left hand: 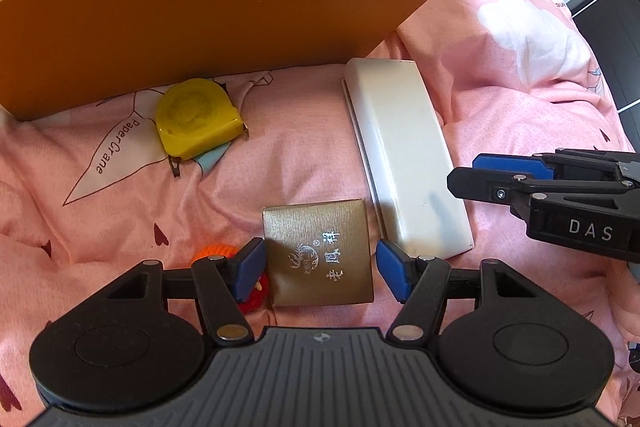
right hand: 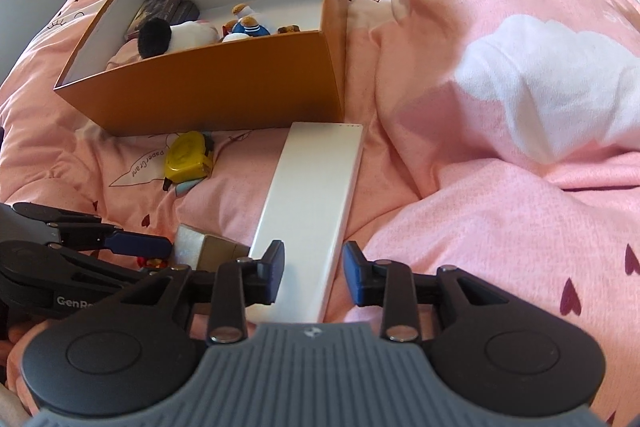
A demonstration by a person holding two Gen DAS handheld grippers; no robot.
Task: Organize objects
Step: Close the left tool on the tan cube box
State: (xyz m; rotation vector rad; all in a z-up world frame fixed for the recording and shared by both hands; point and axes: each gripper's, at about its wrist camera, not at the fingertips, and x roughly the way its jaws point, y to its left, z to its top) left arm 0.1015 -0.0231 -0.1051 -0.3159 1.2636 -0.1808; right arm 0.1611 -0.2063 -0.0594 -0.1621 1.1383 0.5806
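From the left wrist view we see a small gold box (left hand: pixel 318 253) with a brushed metallic face and silver printed characters, lying flat on the pink bedspread (left hand: pixel 520 67). The left gripper (left hand: pixel 320 267) is low over it, its jaws apart with one blue pad on each side of the box; the left pad looks to be at the box's edge, the right one a little off it. A bit of orange and red knitted toy (left hand: pixel 224 255) peeks out behind the left finger. Just right of the gold box lies a long white case (left hand: pixel 404 155), and beyond it a yellow tape measure (left hand: pixel 196 117) sits near the wall of the orange box (left hand: pixel 200 23), which holds plush toys and books. The right gripper (left hand: pixel 476 173) reaches in from the right edge, level with the white case; we cannot tell its jaw state here.

From the right wrist view the right gripper (right hand: pixel 314 273) has its jaws apart, straddling the near end of the white case (right hand: pixel 316 203). The left gripper (right hand: pixel 160 247) comes in from the left, a blue pad touching the gold box (right hand: pixel 208 249).
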